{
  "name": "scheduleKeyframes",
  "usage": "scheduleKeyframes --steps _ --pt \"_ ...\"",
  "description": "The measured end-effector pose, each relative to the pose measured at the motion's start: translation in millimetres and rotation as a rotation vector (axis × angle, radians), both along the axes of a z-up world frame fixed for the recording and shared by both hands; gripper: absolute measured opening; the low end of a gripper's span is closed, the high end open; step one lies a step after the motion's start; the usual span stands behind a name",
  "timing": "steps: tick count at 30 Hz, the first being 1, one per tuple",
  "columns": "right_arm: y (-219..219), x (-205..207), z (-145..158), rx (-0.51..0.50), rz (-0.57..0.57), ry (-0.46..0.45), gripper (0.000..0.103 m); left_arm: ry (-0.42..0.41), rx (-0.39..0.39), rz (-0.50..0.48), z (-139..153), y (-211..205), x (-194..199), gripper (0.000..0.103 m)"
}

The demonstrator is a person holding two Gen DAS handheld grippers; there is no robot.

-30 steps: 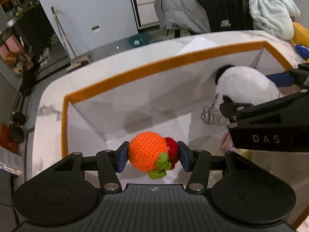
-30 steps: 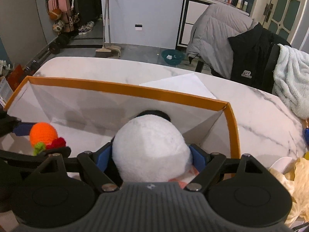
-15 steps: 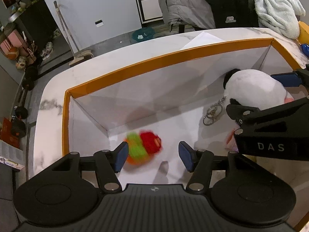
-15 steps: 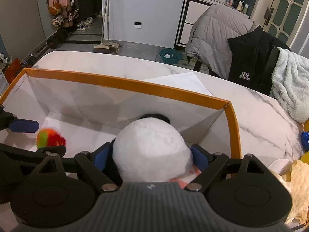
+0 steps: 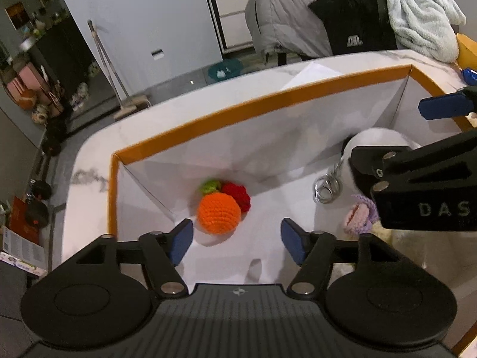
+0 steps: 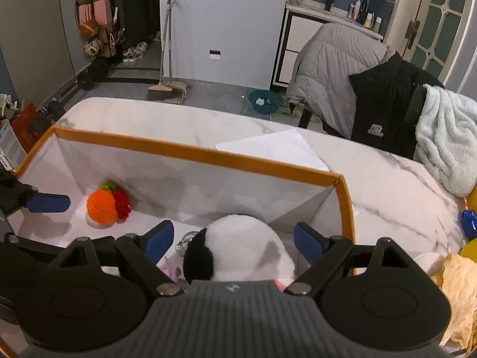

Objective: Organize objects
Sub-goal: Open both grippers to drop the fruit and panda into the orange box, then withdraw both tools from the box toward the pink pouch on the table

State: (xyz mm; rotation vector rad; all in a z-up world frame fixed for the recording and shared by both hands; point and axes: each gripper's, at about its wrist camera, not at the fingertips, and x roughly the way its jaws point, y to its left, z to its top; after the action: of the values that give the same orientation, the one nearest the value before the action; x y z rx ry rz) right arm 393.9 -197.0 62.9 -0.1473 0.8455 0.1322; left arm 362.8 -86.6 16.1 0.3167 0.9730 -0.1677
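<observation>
**Both toys down in the box**

The left tool (image 5: 235, 238) is hanging released above the crocheted orange (image 5: 219, 213), which is lying on the floor of the orange-rimmed box (image 5: 259, 101). The right tool (image 6: 234, 243) is standing spread around the panda plush (image 6: 241, 247), likely freed. Best lifting both straight up, clear of the keyring (image 5: 326, 189).

Bright orange crocheted ball (image 5: 219, 213) with a lime-green tuft and deep red knit bit beside it. White-walled box with an orange rim (image 5: 259, 101). Fluffy white plush toy with a black ear (image 6: 238, 247). White desk with grey marble veining (image 6: 381, 185). Black left gripper (image 5: 235, 240) and black right gripper (image 6: 234, 240), both with blue pads.
</observation>
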Motion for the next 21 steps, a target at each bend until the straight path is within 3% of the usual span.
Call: scheduleKeyframes --steps 7,14,21 --pt "-5 -18 22 0.042 0.005 -0.034 0.088 -0.056 -0.034 0.002 18 8 -16 0.08" --pt "-3 -54 53 0.064 0.04 -0.083 0.088 -0.127 -0.109 0.019 57 31 -45 0.082" --pt "4 -95 83 0.086 0.095 -0.14 0.088 -0.186 -0.1 0.02 95 47 -86 0.082"
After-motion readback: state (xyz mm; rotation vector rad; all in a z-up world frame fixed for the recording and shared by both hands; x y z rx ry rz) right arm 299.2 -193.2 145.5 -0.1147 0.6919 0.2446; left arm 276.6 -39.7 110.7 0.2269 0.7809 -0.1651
